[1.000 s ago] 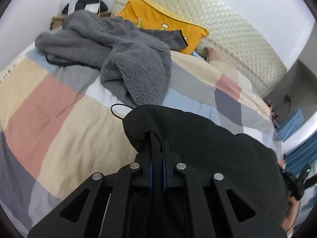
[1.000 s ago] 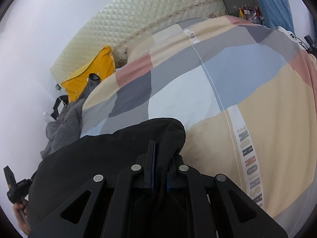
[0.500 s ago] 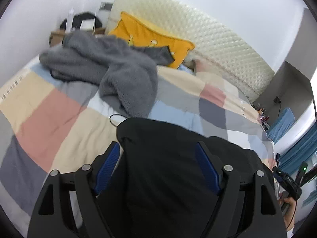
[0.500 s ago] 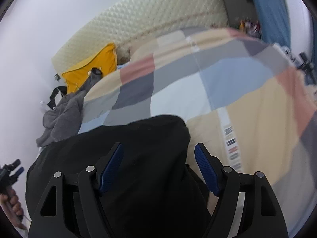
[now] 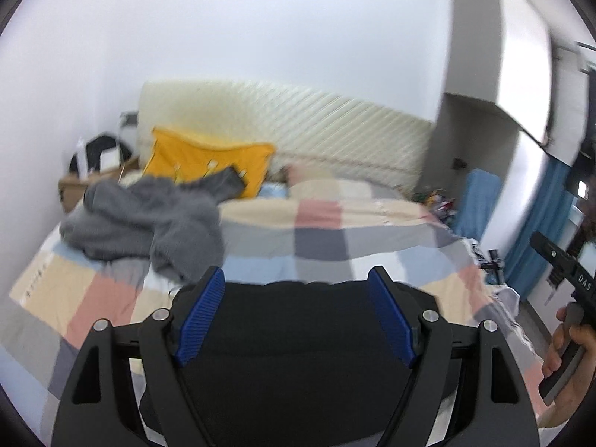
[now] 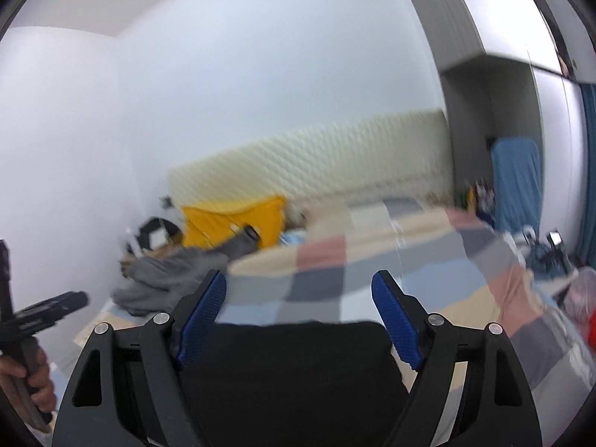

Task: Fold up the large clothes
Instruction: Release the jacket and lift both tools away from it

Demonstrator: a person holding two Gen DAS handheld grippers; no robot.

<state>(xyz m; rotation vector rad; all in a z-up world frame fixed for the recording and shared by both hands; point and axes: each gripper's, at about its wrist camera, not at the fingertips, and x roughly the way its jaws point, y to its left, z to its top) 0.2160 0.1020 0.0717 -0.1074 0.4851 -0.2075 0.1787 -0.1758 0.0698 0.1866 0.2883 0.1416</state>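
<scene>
A black garment lies folded on the near part of the checked bed cover; it also shows in the right wrist view. My left gripper is open and empty, raised above the garment's left part. My right gripper is open and empty, raised above its right part. A fluffy grey garment lies crumpled at the far left of the bed, also seen in the right wrist view. Both views are blurred by motion.
A yellow pillow leans on the cream quilted headboard. A cardboard box with dark items stands by the left wall. Blue curtains and clutter are right of the bed. The other hand-held gripper shows at the right edge.
Both grippers opened and let go of the black garment, which now lies on the bed. Both then lifted and tilted up, so the wall and headboard fill more of the views.
</scene>
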